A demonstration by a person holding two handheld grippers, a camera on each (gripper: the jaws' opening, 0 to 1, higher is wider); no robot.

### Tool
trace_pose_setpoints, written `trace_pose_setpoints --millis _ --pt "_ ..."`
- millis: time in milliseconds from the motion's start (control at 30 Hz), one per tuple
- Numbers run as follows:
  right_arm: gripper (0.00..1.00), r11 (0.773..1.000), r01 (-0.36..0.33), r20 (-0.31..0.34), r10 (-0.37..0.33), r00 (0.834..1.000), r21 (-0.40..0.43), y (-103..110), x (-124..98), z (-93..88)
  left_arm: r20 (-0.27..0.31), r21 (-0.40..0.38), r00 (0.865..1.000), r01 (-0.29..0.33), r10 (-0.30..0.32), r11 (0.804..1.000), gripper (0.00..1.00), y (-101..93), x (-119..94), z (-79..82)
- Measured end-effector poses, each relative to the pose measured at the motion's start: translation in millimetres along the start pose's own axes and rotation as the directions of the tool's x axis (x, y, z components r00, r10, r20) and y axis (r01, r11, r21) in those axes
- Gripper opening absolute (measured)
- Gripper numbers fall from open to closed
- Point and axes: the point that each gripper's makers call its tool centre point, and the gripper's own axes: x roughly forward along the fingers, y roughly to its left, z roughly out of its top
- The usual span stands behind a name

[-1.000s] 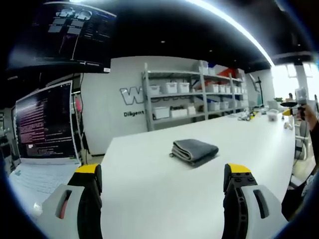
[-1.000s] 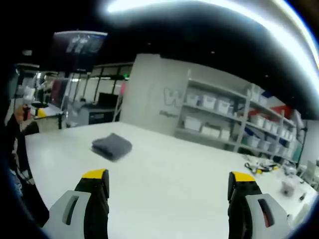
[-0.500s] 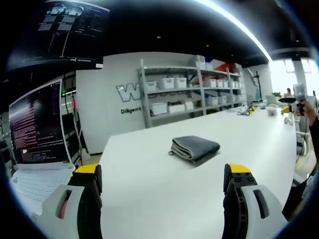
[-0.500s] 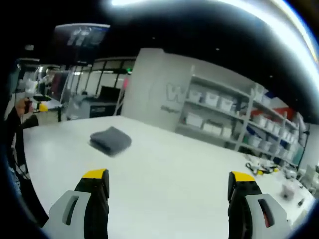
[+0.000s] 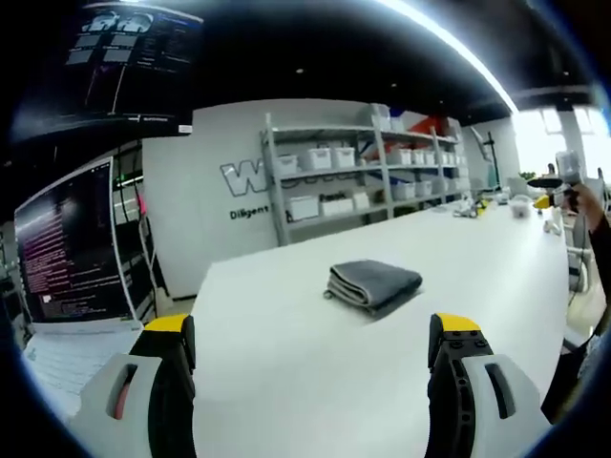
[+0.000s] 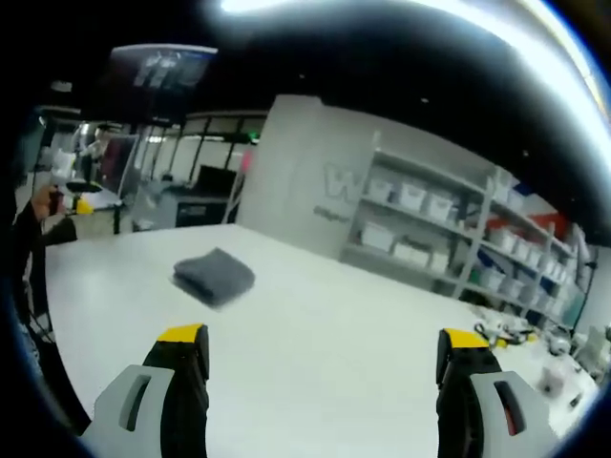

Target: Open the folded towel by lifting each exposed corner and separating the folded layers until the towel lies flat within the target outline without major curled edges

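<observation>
A folded grey towel [image 5: 373, 284] lies on the white table [image 5: 315, 363], ahead of my left gripper [image 5: 312, 329] and slightly to its right. That gripper is open, its yellow-tipped jaws wide apart with nothing between them, well short of the towel. In the right gripper view the same towel [image 6: 214, 277] lies far ahead to the left. My right gripper [image 6: 323, 339] is open too, empty and held above the table [image 6: 315, 324]. At the far right of the left gripper view a person's hand holds the other gripper [image 5: 563, 181]. No target outline shows on the table.
A computer screen [image 5: 67, 258] with text stands left of the table, with a hanging monitor [image 5: 119, 57] above. Metal shelves [image 5: 382, 181] with white bins line the back wall. Small items [image 6: 516, 334] sit at the table's far end. A person's arm [image 6: 29, 239] shows at the left edge.
Both views have shifted slightly as the hands moved. The towel has not moved and both grippers stay open.
</observation>
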Motion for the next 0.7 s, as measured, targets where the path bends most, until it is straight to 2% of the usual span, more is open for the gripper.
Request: trace_pose_setpoints --millis 167,467,700 --pt "1.00 1.000 -0.013 -0.010 0.013 1.000 -0.007 4 1 0.1 -0.008 0.003 1.000 0.007 -0.007 1.000 1.00 -1.5 -3 -4.1" --pt "1.00 0.998 -0.024 0.000 0.024 1.000 -0.051 6 4 18.5 0.004 0.011 1.000 -0.006 0.006 1.000 1.00 6.1 -2 2.2" --pt "1.00 0.997 -0.028 0.002 0.029 1.000 -0.072 10 12 27.4 -0.007 0.017 1.000 0.011 -0.011 1.000 1.00 4.5 2 2.0"
